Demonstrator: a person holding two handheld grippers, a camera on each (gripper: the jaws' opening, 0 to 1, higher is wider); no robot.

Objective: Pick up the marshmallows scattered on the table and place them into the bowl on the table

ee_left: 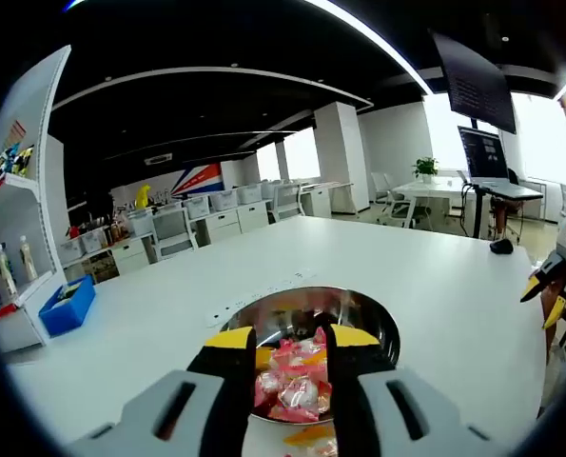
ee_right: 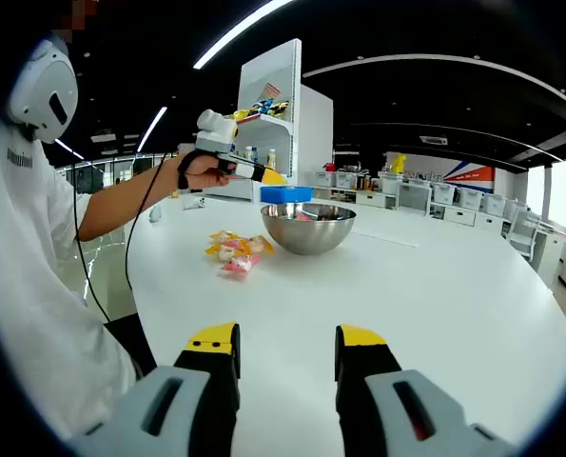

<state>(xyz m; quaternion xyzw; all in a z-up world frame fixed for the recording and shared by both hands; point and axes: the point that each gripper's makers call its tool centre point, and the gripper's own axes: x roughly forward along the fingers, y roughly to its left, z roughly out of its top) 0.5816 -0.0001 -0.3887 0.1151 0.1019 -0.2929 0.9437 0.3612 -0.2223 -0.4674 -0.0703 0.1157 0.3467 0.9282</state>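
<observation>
- Marshmallows (ee_right: 233,253) lie at centre left of the right gripper view, on the desk (ee_right: 416,276) just beside the bowl (ee_right: 308,227).
- Left tongs (ee_right: 263,175) hover nearest, above them; whether they are parted I cannot tell.
- Right tongs (ee_right: 286,343) are open, empty, well apart.

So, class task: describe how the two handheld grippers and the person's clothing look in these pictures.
Each gripper has two black jaws with yellow tips on pale grey housings: see the left gripper and right gripper. In the right gripper view, the left gripper's body is white with a black cable hanging from it. The person wears a white short-sleeved top.
</observation>
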